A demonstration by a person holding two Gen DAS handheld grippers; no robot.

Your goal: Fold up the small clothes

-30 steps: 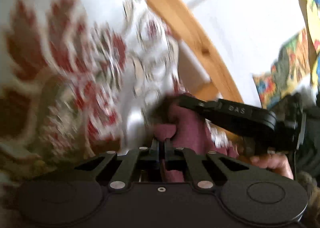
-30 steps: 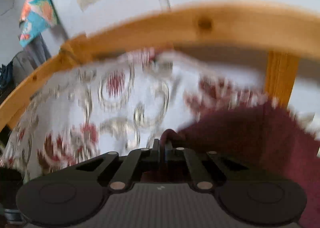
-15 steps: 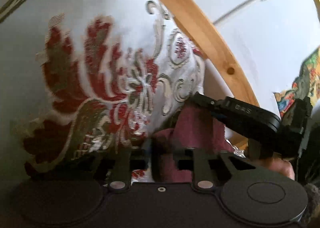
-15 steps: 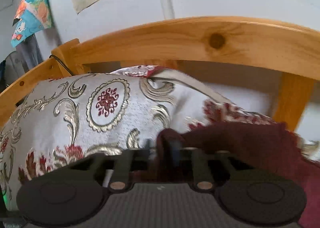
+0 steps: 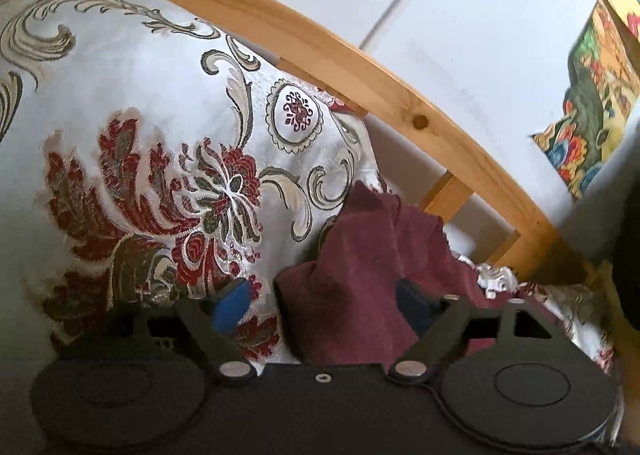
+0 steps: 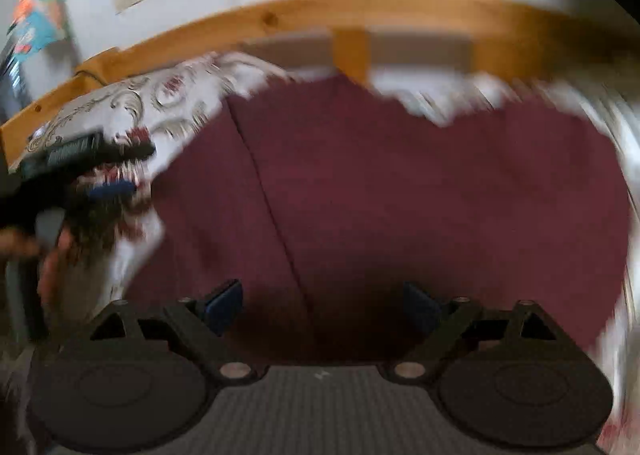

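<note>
Left wrist view: the left gripper (image 5: 324,303) has its fingers spread wide and opening, blue pads (image 5: 230,303) clear of cloth on the left side, with a bunched end of the maroon garment (image 5: 360,255) rising between them but not pinched. That bunch lies at 12 o'clock from the fingers and runs on toward 1 o'clock, where it meets the wooden bed rail (image 5: 420,111). The patterned bedspread (image 5: 160,135) fills the field from 9 to 11 o'clock.

Right wrist view (motion-blurred): the right gripper (image 6: 320,307) likewise stands wide and opening, nothing pressed between its fingers. The maroon garment (image 6: 400,195) lies spread flat on the bedspread (image 6: 160,103), filling the field from 10 to 2 o'clock. A seam or fold line runs from about 11 o'clock down to the gap between the fingers, so the long axis appears to run left to right across the view. The left gripper (image 6: 92,159) shows at 9 o'clock, at the garment's left edge.

Judgement: both hands have let go. The right gripper sits over the broad middle and the left over the bunched end, so the left is nearer the corner that needs regrasping.
</note>
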